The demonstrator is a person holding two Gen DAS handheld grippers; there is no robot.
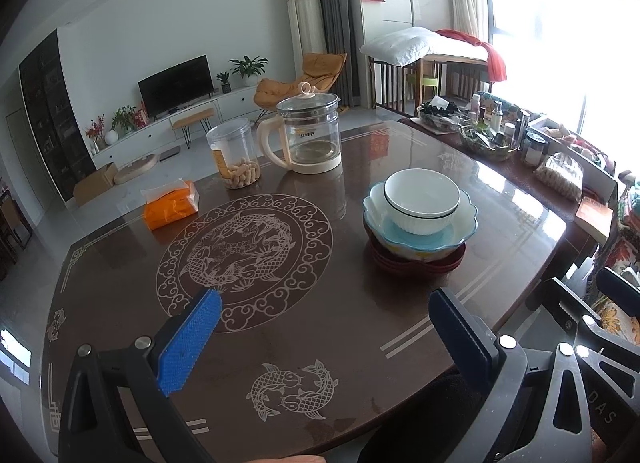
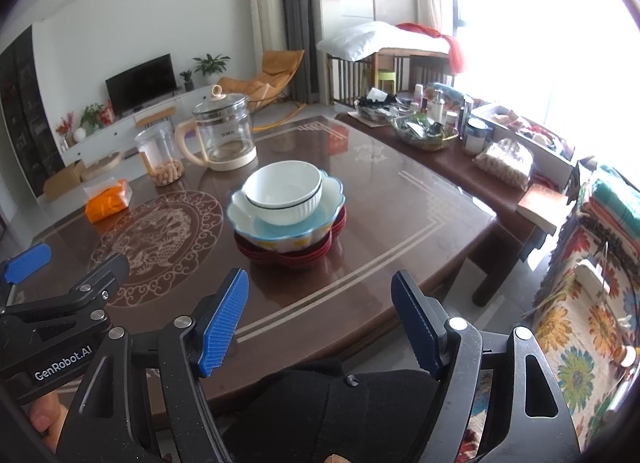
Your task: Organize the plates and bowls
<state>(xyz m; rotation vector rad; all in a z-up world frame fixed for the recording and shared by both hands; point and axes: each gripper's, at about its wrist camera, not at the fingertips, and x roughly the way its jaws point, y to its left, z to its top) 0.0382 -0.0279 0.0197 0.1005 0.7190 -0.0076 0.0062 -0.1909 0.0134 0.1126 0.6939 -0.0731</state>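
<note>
On the brown table (image 2: 400, 223), right of its engraved dragon medallion (image 1: 244, 259), the task's items sit as one stack: a white ribbed bowl (image 2: 284, 193) nested in a scalloped blue-rimmed bowl (image 2: 288, 223), which rests on several dark red plates (image 2: 292, 257). Judged from this, the stacking looks largely done; the step in hand appears to be a withdrawal or a final check.

Both tools are released. The right gripper (image 2: 320, 319) stands wide with nothing between its blue pads; the left gripper (image 1: 324, 331) is likewise spread and empty. Both hover over the table's near edge, well apart from the stack.

To do this step well:
- Check that the white ribbed bowl sits centred. It appears seated toward the far side of the scalloped bowl; correct it only if it rocks.
- If you must shift the stack, grip the dark red plates at the base with both tools from opposite sides. Glazed ware will likely slip under a one-sided pinch.
- Lift vertically before translating.

Clearances relative to the stack:
- Behind it and to the left stand a glass kettle (image 1: 308, 135) and a clear jar (image 1: 234, 153); avoid sweeping that way.
- Farther left lies an orange tissue pack (image 1: 172, 205), well apart.
- To the right, the table surface is bare up to its edge, beyond which a lower side table (image 2: 440, 167) carries bottles and baskets.
- Toward you, open surface runs to the near edge; retreat along this path.
</note>
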